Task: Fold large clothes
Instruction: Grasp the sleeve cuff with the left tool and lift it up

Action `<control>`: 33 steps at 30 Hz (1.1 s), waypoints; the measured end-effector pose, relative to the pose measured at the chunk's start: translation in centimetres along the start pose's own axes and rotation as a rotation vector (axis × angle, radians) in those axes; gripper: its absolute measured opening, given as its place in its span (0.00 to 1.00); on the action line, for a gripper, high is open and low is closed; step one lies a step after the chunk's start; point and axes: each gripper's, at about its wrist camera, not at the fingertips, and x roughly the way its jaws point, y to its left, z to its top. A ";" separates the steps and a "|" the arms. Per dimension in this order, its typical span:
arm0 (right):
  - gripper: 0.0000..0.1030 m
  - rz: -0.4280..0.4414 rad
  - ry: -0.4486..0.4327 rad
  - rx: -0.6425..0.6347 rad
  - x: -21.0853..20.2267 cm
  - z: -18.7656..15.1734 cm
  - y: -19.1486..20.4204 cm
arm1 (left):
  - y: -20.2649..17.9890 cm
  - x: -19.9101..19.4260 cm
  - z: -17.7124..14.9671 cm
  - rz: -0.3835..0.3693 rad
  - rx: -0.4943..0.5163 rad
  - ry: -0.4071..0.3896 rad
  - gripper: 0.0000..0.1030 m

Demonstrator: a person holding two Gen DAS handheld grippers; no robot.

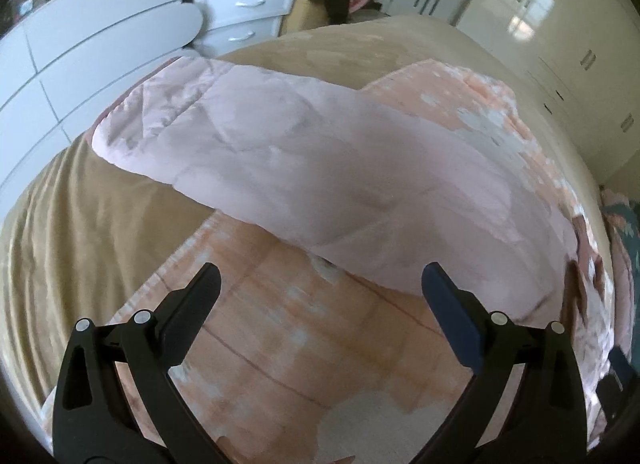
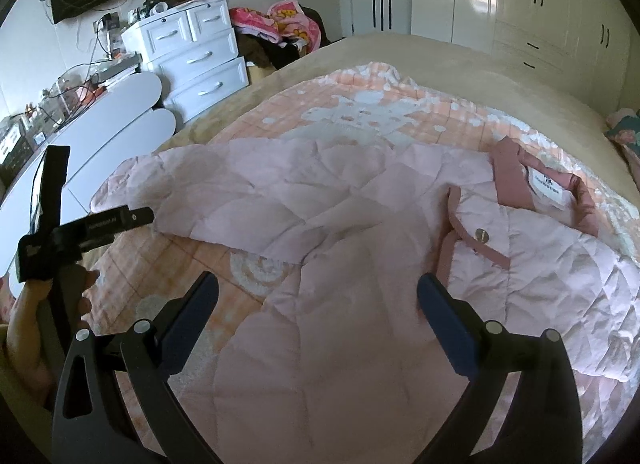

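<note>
A pale pink quilted jacket lies spread on a peach patterned blanket on the bed. Its darker pink collar with a white label points to the right, and one sleeve stretches out to the left. My right gripper hovers open over the jacket's lower body, with nothing between its fingers. In the left wrist view the sleeve runs across the frame, and my left gripper is open just short of its near edge, above the blanket. A hand holds the left gripper beside the sleeve's cuff.
The beige bedspread extends past the blanket on all sides. A white chest of drawers and a white desk stand to the left of the bed. Piled clothes lie behind it. White wardrobes line the far right wall.
</note>
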 end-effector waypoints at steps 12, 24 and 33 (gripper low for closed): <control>0.96 -0.015 0.003 0.066 0.4 -0.9 -2.9 | 5.5 2.8 3.3 0.004 -0.204 -0.009 0.91; 0.96 -0.053 0.005 0.119 0.1 -1.6 -5.8 | 7.8 5.1 6.1 -0.019 -0.296 -0.057 0.91; 0.96 -0.065 -0.001 0.131 -0.4 -1.5 -6.5 | 8.4 3.3 6.9 -0.020 -0.332 -0.147 0.35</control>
